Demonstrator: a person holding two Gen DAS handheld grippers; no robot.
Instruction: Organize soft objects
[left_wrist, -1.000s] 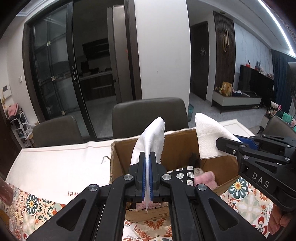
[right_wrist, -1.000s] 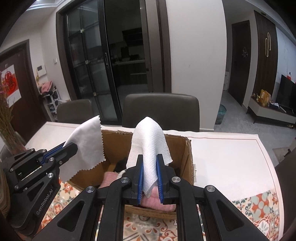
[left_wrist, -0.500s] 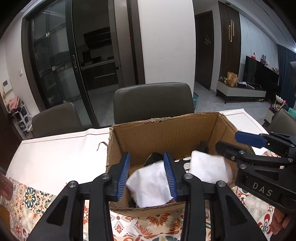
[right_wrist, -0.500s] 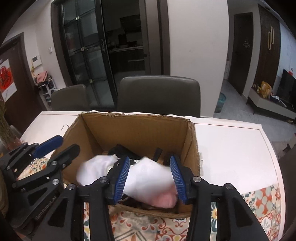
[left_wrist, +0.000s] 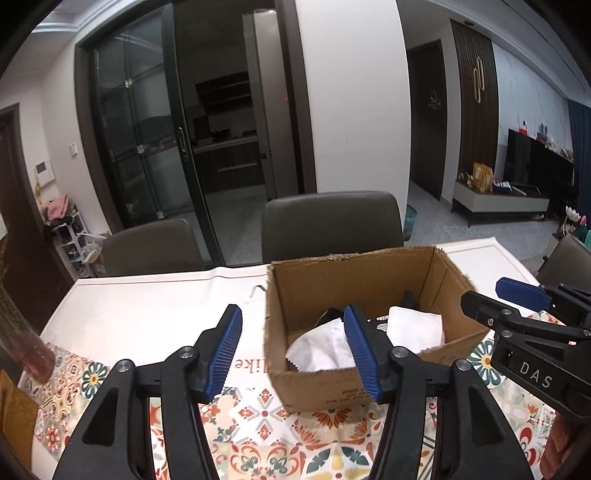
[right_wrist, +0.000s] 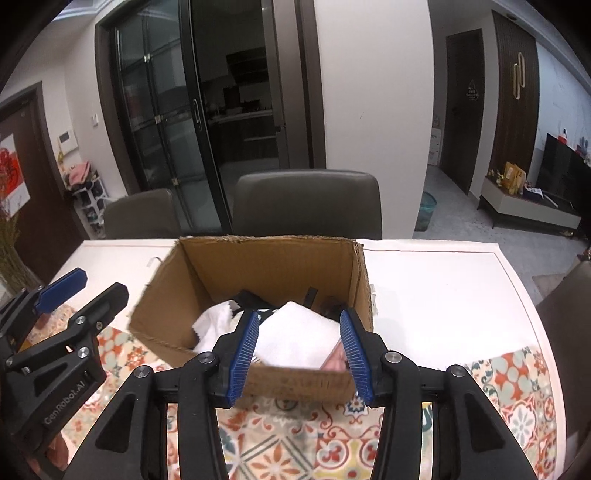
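An open cardboard box (left_wrist: 373, 273) (right_wrist: 266, 258) stands on the table. Inside lie a thin white cloth (left_wrist: 317, 350) (right_wrist: 212, 323) at the left, a folded white towel (left_wrist: 415, 328) (right_wrist: 299, 336) at the right, something pink (right_wrist: 336, 360) and dark items. My left gripper (left_wrist: 291, 349) is open and empty, just before the box's near left corner. My right gripper (right_wrist: 297, 345) is open and empty at the box's near wall, above the towel. Each gripper shows in the other's view: the right one (left_wrist: 502, 295), the left one (right_wrist: 85, 288).
A patterned runner (left_wrist: 258, 417) (right_wrist: 306, 428) covers the near part of the white table (left_wrist: 147, 306) (right_wrist: 443, 288). Grey chairs (left_wrist: 332, 221) (right_wrist: 306, 203) stand behind the table. A reddish vase (left_wrist: 33, 354) is at the far left.
Both grippers opened and let their white cloths drop into the box, then drew back toward me and opened wider.
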